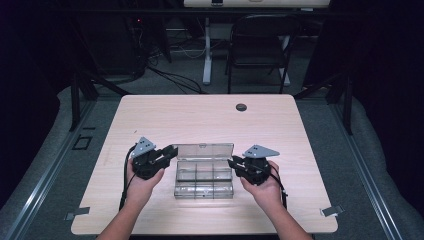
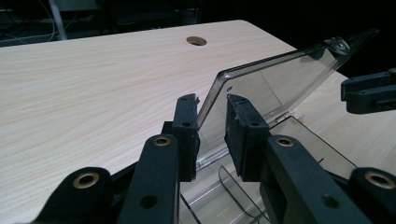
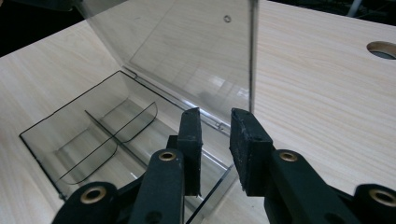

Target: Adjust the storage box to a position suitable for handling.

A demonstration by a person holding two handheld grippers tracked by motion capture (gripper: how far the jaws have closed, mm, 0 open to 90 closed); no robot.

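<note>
The clear plastic compartment box (image 1: pixel 204 176) lies near the front middle of the pale wooden table (image 1: pixel 200 120), its hinged transparent lid (image 1: pixel 202 151) standing up at its 12 o'clock edge. At the box's 9 o'clock, the left gripper (image 1: pixel 170 152) is clamped on the lid's end. At 3 o'clock, the right gripper (image 1: pixel 233 163) has its jaws parted with nothing held, the lid's edge just beyond them.

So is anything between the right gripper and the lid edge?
Nothing visible. The right gripper sits at the raised lid, jaws either side of its near edge with open gaps. The left gripper holds the far end.
</note>
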